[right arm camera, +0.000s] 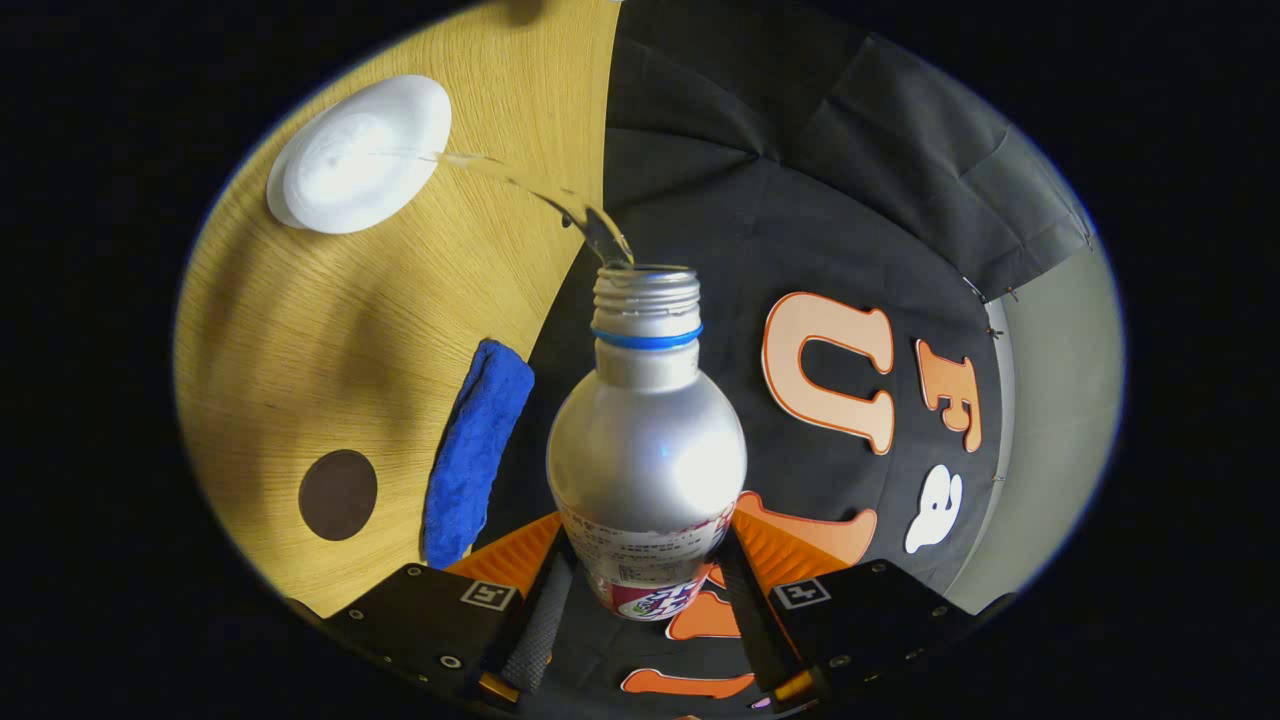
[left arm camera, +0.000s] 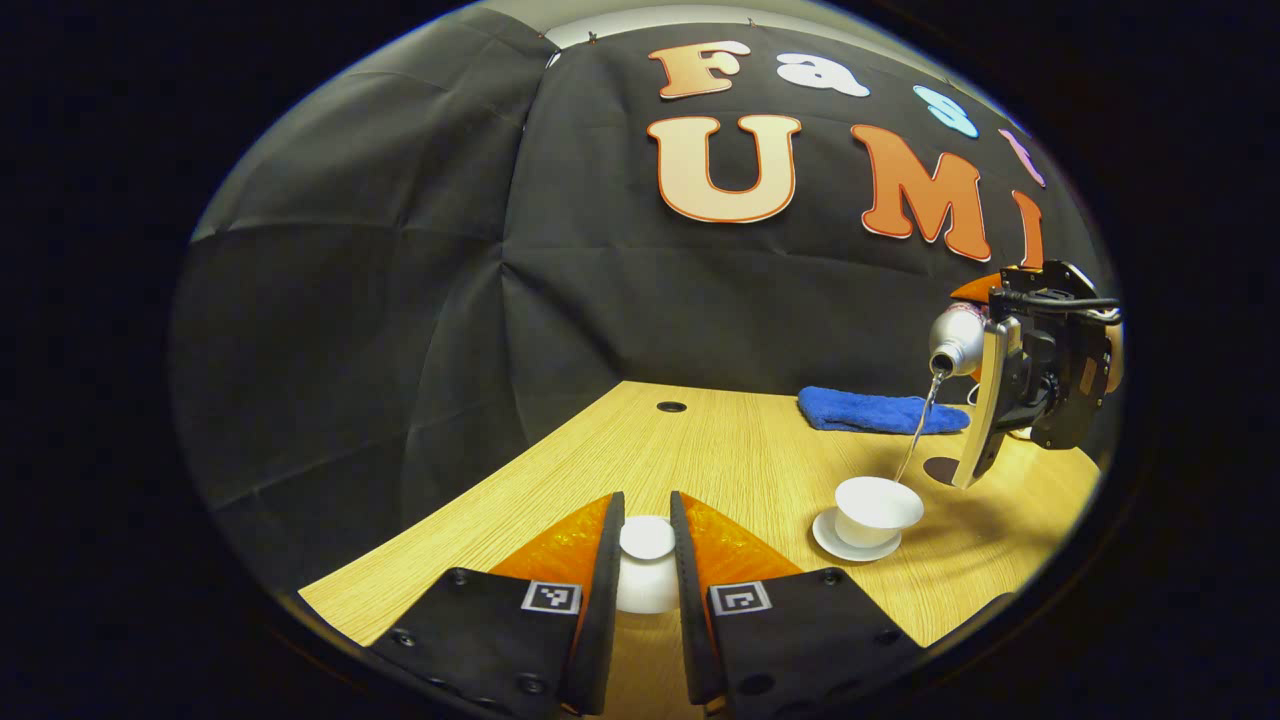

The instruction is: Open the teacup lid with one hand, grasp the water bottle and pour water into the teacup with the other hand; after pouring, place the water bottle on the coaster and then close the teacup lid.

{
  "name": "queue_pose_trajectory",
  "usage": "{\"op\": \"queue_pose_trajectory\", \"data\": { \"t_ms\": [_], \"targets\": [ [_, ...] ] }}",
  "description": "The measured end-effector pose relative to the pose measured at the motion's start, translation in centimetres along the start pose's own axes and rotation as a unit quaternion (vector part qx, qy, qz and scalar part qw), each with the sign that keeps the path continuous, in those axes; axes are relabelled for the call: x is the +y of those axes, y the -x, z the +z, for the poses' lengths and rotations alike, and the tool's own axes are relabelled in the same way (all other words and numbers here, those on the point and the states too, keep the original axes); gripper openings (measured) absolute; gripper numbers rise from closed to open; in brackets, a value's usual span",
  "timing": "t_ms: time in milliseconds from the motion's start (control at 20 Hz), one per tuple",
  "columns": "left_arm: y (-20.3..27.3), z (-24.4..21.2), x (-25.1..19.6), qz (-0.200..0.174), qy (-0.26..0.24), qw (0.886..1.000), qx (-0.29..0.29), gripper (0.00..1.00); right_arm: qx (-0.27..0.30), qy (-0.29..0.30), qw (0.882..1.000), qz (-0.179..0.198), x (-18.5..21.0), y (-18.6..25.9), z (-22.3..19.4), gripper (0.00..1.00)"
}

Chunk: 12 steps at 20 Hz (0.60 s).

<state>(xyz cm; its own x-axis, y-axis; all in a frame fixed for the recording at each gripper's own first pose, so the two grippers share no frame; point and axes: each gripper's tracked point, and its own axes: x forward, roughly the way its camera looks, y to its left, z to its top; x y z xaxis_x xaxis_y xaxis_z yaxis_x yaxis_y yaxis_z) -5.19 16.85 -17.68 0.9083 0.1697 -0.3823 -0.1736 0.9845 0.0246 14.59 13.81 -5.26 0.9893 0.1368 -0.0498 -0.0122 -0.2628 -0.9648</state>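
Item: teacup [left arm camera: 877, 509] on its saucer [left arm camera: 835, 545], open; the landmark.

- Right gripper [right arm camera: 640, 600]: clamping both fingers on the water bottle [right arm camera: 647, 450], tilting it above the teacup so a thin stream [left arm camera: 915, 440] is falling in.
- Left gripper [left arm camera: 646, 570]: pinching the teacup lid [left arm camera: 647, 565] narrowly, resting it aside of the teacup, likely keeping clear of the pour.
- Coaster [left arm camera: 942, 469]: lying just behind the teacup, bare, awaiting the bottle.
- Blue cloth [left arm camera: 875, 410]: lying farther behind, toward the table edge.
- Table [left arm camera: 720, 450]: offering open room around the teacup.
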Motion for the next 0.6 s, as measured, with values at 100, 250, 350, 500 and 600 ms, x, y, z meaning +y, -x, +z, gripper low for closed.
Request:
{"op": "queue_pose_trajectory", "data": {
  "t_ms": [100,250,350,500,600],
  "targets": [
    [0.1,-0.1,0.0,0.0,0.0,1.0,0.001,0.33,-0.003,0.013,1.0,-0.007,-0.6,-0.2,0.0,0.78],
    [0.3,0.0,0.2,0.003,0.0,1.0,-0.001,0.33,-0.007,0.026,0.999,-0.016,-1.3,-0.2,0.0,0.78],
    [0.4,0.1,0.3,0.004,-0.001,1.0,-0.001,0.33,-0.008,0.031,0.999,-0.023,-1.7,-0.2,0.0,0.78],
    [0.4,0.0,0.2,0.005,-0.001,1.0,0.0,0.33,-0.012,0.043,0.999,-0.025,-1.5,0.0,0.4,0.78],
    [0.5,0.1,0.2,0.004,-0.002,1.0,0.0,0.33,-0.015,0.053,0.998,-0.025,-1.1,-0.1,0.7,0.78]
  ]
}}
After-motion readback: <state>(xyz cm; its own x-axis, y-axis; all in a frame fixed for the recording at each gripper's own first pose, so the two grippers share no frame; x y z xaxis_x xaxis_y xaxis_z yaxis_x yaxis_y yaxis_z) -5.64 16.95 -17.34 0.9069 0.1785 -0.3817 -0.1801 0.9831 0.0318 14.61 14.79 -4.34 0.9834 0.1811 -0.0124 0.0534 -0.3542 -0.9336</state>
